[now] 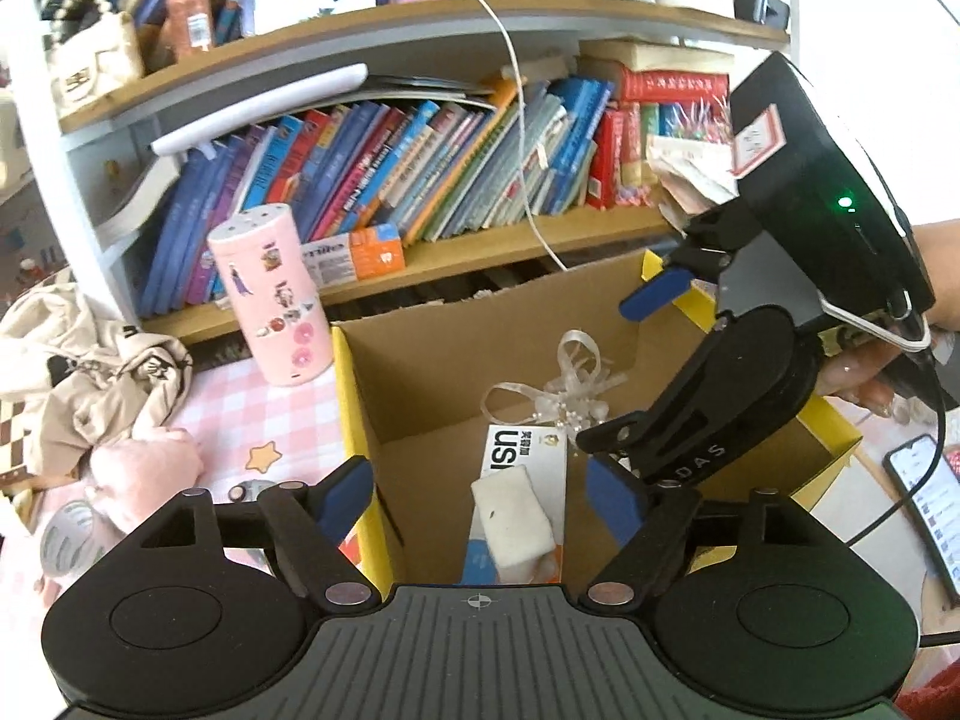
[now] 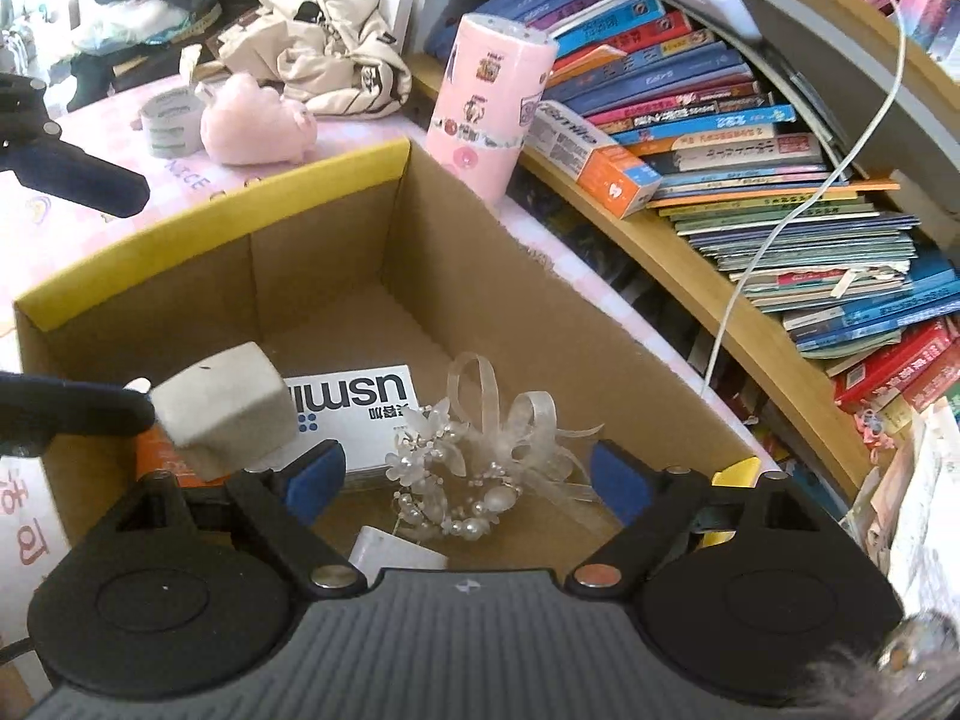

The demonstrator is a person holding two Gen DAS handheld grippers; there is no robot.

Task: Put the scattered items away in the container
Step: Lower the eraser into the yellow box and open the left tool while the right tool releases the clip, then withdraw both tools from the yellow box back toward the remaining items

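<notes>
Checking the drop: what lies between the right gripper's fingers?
Right wrist view: the pearl-and-ribbon corsage on the cardboard box floor, below the open right gripper.

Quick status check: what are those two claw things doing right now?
Both hand-held grippers open, empty: left, right. White block, ribbon corsage in cardboard box. Nothing blocking.

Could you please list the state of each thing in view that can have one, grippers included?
Left gripper: open, nothing held.
Right gripper: open, nothing held.
Cardboard box: open-topped, partly filled.
White block: in the box, tilted, atop the white-and-orange carton.
Bead-and-ribbon corsage: lying on the box floor.
Pink canister: upright, outside the box.
Pink plush: outside, on the table.
</notes>
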